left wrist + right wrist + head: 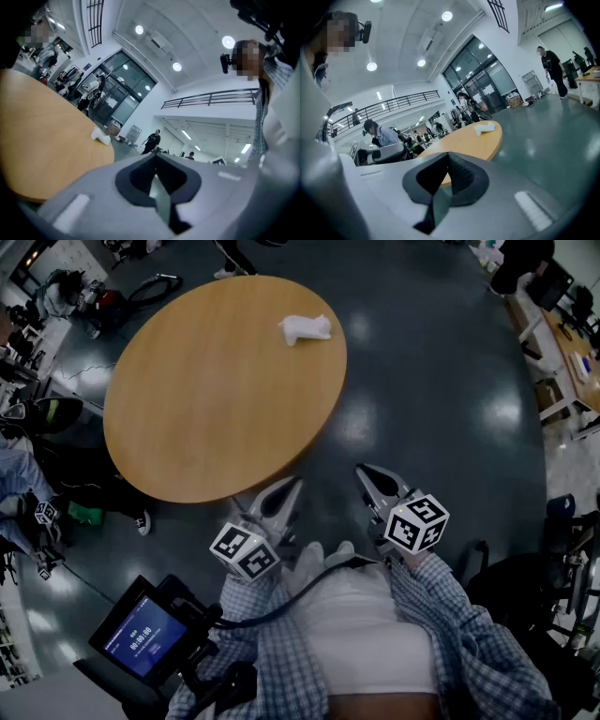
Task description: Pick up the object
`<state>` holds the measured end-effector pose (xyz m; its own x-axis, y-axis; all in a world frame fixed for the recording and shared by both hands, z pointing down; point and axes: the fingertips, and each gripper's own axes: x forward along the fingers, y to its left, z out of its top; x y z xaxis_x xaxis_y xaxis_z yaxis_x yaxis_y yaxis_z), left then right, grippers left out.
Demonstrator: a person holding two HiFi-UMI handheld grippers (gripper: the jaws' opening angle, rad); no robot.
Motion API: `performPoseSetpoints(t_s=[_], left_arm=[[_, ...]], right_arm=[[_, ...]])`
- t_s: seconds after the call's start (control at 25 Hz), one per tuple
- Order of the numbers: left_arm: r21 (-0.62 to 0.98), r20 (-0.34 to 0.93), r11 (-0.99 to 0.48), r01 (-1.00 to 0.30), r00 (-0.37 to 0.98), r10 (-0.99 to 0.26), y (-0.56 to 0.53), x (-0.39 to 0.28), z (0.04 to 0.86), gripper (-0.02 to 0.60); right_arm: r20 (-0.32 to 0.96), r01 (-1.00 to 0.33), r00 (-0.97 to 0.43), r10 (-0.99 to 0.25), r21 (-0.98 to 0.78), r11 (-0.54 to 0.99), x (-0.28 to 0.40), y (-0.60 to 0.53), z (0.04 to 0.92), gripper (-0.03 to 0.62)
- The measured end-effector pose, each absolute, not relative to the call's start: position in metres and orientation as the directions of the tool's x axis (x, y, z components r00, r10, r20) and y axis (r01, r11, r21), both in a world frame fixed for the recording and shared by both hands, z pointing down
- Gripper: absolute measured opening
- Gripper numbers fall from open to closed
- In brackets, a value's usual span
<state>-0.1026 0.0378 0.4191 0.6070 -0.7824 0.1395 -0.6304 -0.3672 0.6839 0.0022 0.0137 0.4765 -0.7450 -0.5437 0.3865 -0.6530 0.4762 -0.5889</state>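
1. Object [306, 328] lies on a round table [206, 399], close to its far rim and well apart from both grippers.
2. The table top is smooth, light brown wood. It stands on a dark, glossy floor [441, 381] that mirrors the lights overhead.
3. The room is a large hall with a tall glass front [483, 79], a railed gallery [393, 105] on the upper level and round ceiling lights [371, 66]. People [553, 65] stand and sit in the background.
4. The object is small, white, matt and lumpy, longer than it is wide and thicker at one end. What it is cannot be told.
5. The left gripper [278, 500] is at the table's near rim and the right gripper [373, 486] is over the floor beside it. Both are clenched, jaws together, with nothing between them.
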Motion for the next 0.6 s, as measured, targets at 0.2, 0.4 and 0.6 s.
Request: performPoseSetpoints(t_s=[0.2,0.4,0.6], left_arm=[[0.685,0.136,-0.369,-0.628,0.607,-0.783,0.0375,-0.1018,0.4198,-0.002],[0.686,0.103,-0.389,-0.615,0.612,-0.784,0.0393,-0.1008,0.4269,-0.002],[0.683,0.124,-0.377,-0.626,0.608,-0.784,0.0371,-0.0976,0.4224,-0.002]], right_arm=[[0.391,-0.650,-0.749,-0.535,-0.588,0.481,0.0011,0.0151,0.4771,0.003],[0.389,-0.650,-0.749,-0.536,-0.586,0.484,0.0029,0.0140,0.4774,0.003],[0.404,-0.656,-0.745,-0.530,-0.587,0.475,0.0068,0.0139,0.4804,0.003]])
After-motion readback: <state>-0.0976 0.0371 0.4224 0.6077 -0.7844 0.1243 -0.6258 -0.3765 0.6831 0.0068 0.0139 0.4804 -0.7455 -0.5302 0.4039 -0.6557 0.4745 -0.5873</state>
